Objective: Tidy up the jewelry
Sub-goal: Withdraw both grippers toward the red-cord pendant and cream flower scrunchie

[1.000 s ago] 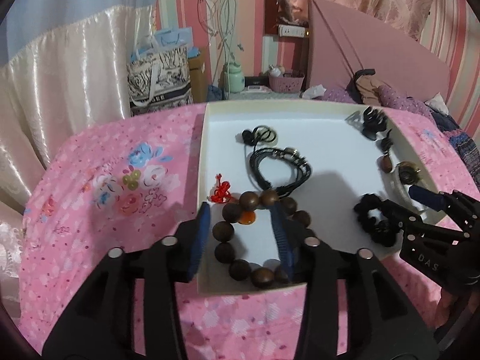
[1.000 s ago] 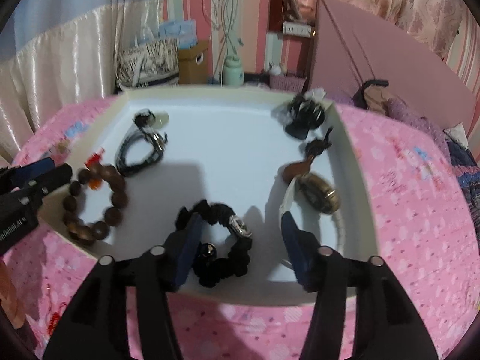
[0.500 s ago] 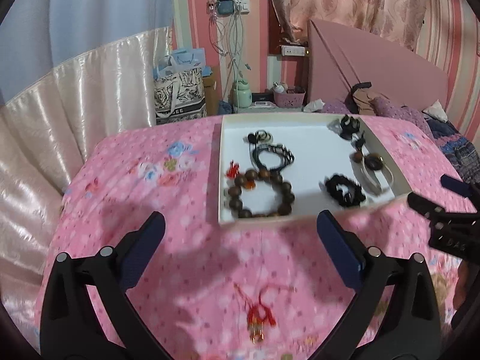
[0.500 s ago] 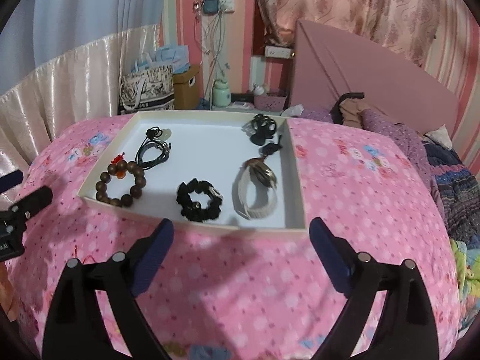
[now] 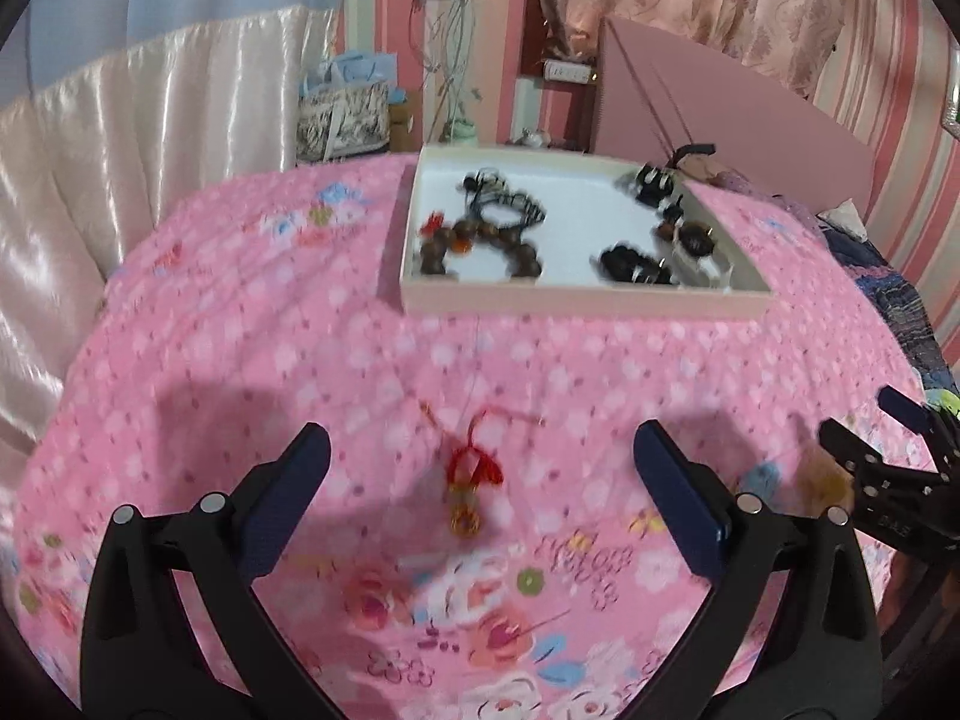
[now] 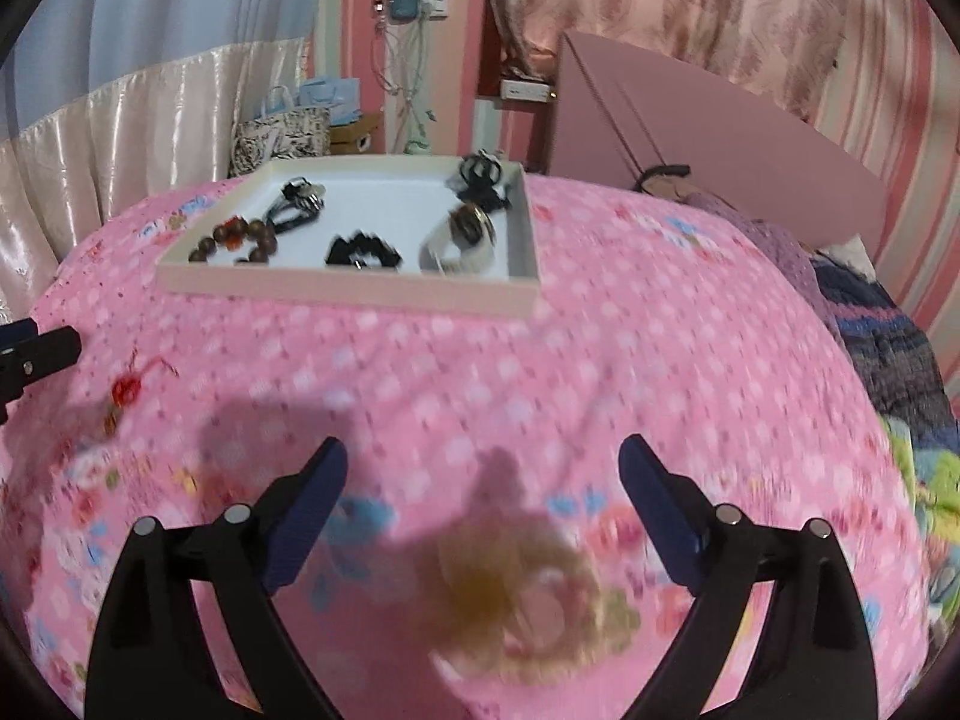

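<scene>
A white tray [image 5: 576,303] sits on the pink floral bedspread and holds a brown bead bracelet [image 5: 480,246], a black scrunchie [image 5: 630,261] and other pieces; it also shows in the right wrist view [image 6: 348,291]. A red knotted charm [image 5: 471,480] lies on the spread between my open left gripper's [image 5: 480,498] fingers; it shows in the right wrist view [image 6: 123,390] too. My right gripper [image 6: 483,510] is open above a blurred amber ring-shaped piece [image 6: 516,594]. Both grippers are empty.
The bed's pink headboard [image 6: 720,138] rises at the back right. Cream curtains [image 5: 120,138] hang at left. Bags and a box [image 6: 300,132] stand beyond the bed. Dark folded clothes [image 6: 888,348] lie at the right edge.
Both grippers have pulled back from the tray toward the near side of the bed and opened wide. The red charm and the amber piece have come into view.
</scene>
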Motion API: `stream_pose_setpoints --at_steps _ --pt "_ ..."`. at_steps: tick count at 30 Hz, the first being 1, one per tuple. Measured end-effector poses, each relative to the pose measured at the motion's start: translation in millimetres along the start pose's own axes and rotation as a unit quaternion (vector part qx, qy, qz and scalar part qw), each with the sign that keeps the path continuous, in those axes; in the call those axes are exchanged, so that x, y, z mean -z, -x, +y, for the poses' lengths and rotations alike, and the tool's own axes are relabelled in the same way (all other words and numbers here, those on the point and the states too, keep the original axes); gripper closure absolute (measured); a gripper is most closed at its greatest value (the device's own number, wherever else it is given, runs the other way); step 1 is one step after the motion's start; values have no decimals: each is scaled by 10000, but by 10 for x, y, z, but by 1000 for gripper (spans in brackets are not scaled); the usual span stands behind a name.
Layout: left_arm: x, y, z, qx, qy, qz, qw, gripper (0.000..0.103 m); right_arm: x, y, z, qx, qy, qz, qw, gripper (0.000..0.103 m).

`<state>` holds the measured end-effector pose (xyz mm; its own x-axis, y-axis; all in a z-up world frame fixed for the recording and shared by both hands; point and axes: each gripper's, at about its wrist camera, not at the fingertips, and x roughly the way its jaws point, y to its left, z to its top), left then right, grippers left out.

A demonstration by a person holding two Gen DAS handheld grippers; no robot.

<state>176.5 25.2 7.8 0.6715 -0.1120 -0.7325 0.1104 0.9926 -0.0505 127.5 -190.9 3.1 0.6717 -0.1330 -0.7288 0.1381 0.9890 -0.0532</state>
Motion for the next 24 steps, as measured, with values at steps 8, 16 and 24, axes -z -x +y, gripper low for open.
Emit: stream_pose_setpoints --at_steps 8,16,24 --pt "189 -305 25 -73 156 438 9989 3 289 7 -130 -62 -109 53 9999 11" --pt "221 -437 18 7 206 504 9985 3 396 -225 -165 -245 -266 627 9974 11" --pt "219 -519 -23 10 90 558 9984 25 391 -317 -188 -176 -300 739 9967 13"
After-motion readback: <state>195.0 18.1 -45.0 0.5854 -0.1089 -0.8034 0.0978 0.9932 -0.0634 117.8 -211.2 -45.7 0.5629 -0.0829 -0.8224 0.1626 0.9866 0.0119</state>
